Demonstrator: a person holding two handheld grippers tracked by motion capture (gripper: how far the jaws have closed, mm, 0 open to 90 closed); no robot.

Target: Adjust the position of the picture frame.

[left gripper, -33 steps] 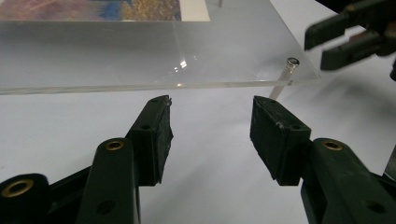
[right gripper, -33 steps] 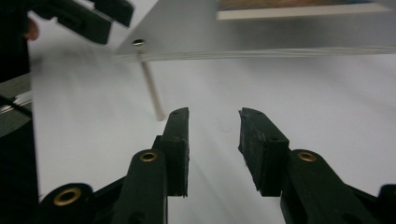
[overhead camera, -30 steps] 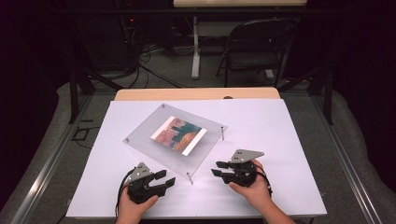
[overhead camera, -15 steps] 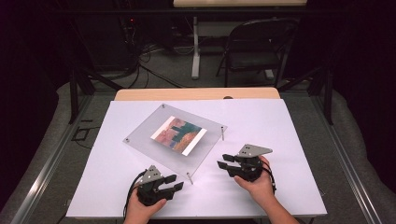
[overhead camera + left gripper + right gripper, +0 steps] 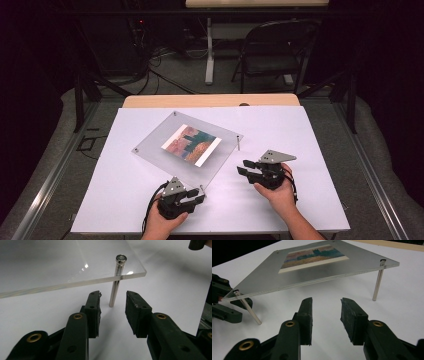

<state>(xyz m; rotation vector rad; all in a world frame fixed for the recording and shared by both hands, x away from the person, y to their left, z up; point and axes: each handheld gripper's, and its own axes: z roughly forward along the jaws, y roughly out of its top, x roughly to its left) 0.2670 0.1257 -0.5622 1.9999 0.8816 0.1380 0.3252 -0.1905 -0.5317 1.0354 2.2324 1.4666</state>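
**Left gripper closes in on the frame's near post**

Since the earlier frames the left gripper (image 5: pixel 196 196) has slid toward the near corner of the clear acrylic picture frame (image 5: pixel 155 145), and its jaws have just been closing. In the left gripper view the metal standoff post (image 5: pixel 114 287) at that corner stands a little beyond the two pads (image 5: pixel 93 308), in line with the gap between them; the pads stand partly open and press on nothing. The right gripper (image 5: pixel 246 167) has kept its place just off the frame's right edge, its jaws partly open and empty, pointing toward the plate.

The frame sits turned at an angle on the white table top (image 5: pixel 300 135), left of centre, raised on slim metal posts at its corners. A print (image 5: pixel 191 145) of red and teal tones lies under the clear plate. In the right gripper view the near post (image 5: pixel 249 308) leans rather than standing upright.

A strip of pale wood (image 5: pixel 210 101) edges the table's far side. Beyond it the room is dark: a black folding chair (image 5: pixel 272 50), the leg of another table (image 5: pixel 209 55), cables (image 5: pixel 160 62) on the grey floor, and black drapes at both sides.
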